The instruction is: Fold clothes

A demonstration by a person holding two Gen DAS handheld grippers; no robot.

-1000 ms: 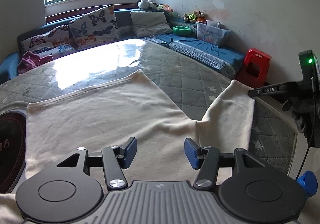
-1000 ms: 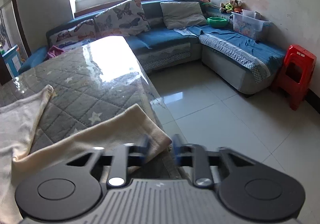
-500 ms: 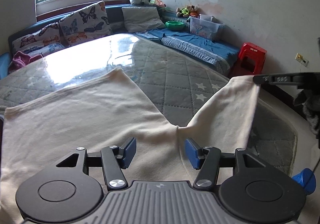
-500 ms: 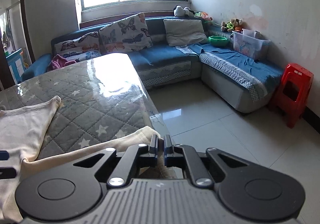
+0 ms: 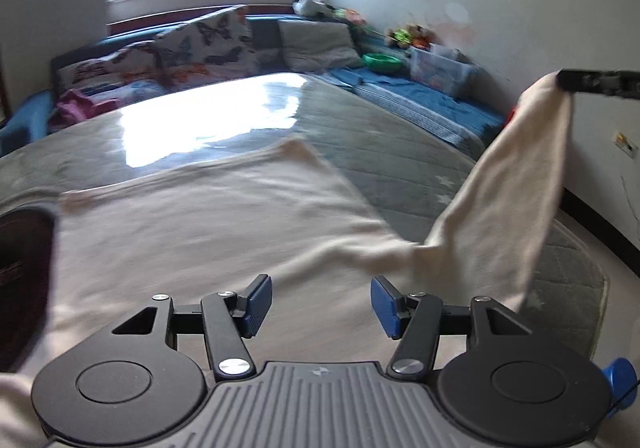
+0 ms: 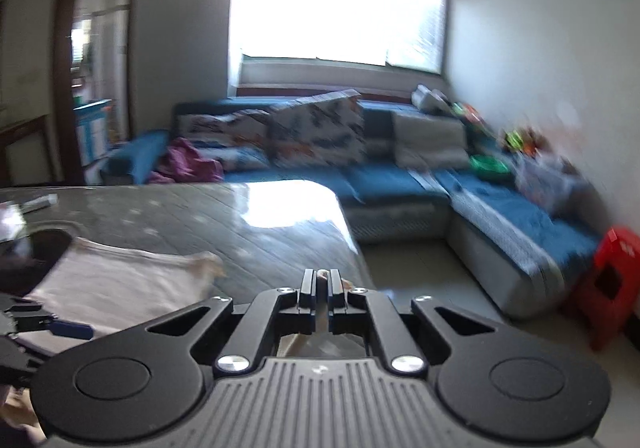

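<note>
A cream garment [image 5: 208, 224] lies spread on the quilted grey table cover [image 5: 384, 143]. Its right sleeve [image 5: 516, 183] is lifted off the table and hangs from my right gripper [image 5: 560, 81], whose black fingers enter at the upper right of the left wrist view. In the right wrist view my right gripper [image 6: 321, 282] is shut on a fold of that cream cloth, and the garment's body [image 6: 116, 276] shows at lower left. My left gripper [image 5: 321, 300] hovers open just above the garment's near edge, with nothing between its blue pads [image 5: 258, 298].
A blue corner sofa [image 6: 400, 183] with butterfly cushions [image 5: 200, 43] runs behind the table. A red plastic stool [image 6: 612, 280] stands on the tiled floor at right. A dark round object [image 5: 20, 280] sits at the table's left edge. A green bowl [image 5: 382, 63] rests on the sofa.
My right gripper closed on the sleeve's end and raised it off the table, so the sleeve now hangs in the air. The left gripper stayed open over the garment.
</note>
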